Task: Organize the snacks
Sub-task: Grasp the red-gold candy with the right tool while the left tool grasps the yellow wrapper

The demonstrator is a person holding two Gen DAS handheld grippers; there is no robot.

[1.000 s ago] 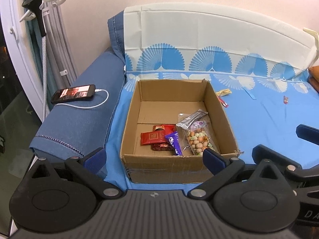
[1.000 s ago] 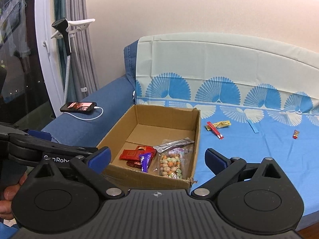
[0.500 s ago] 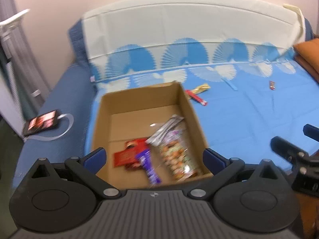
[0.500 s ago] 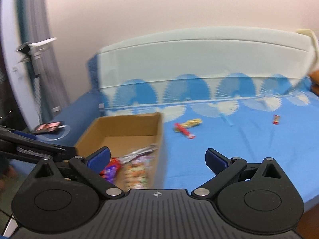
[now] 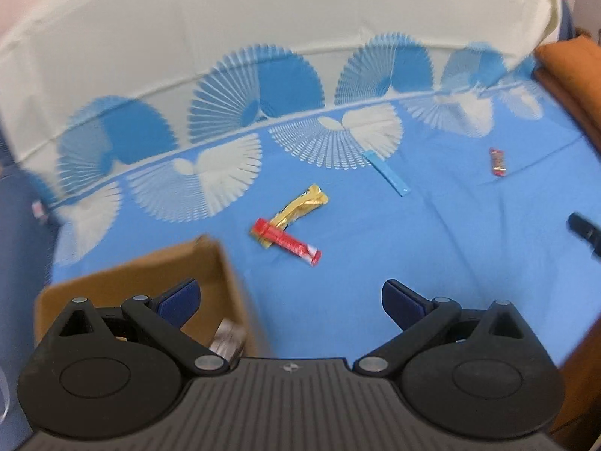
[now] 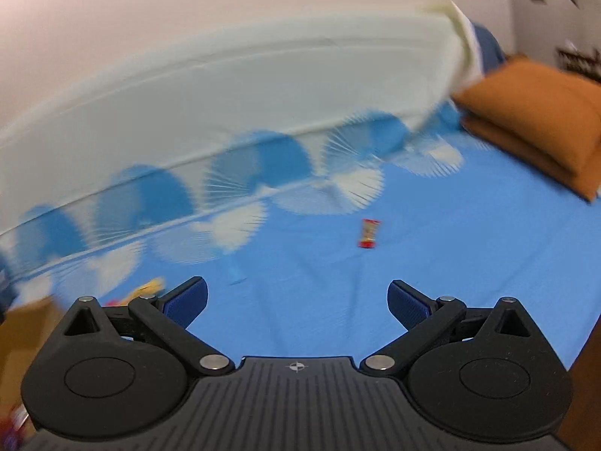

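On the blue sheet lie a red stick packet [image 5: 287,241], a gold wrapper [image 5: 300,206] under its far end, a light blue strip [image 5: 387,174] and a small red candy [image 5: 497,162]. My left gripper [image 5: 291,302] is open above the sheet, short of the red stick, with the cardboard box [image 5: 157,278] corner at its left finger. My right gripper [image 6: 296,302] is open and holds nothing. The small red candy [image 6: 369,233] lies ahead of it, slightly right. The light blue strip [image 6: 236,274] and gold wrapper [image 6: 150,286] show blurred by its left finger.
A white and blue fan-patterned cover runs along the sofa back [image 5: 263,56]. An orange cushion [image 6: 537,112] sits at the right end. The box corner [image 6: 26,323] shows at the left edge. A dark part of the other gripper [image 5: 586,227] pokes in from the right.
Both grippers swung right, away from the box and toward the loose snacks on the sheet. The box slid to the lower left of each view. Both stayed open.
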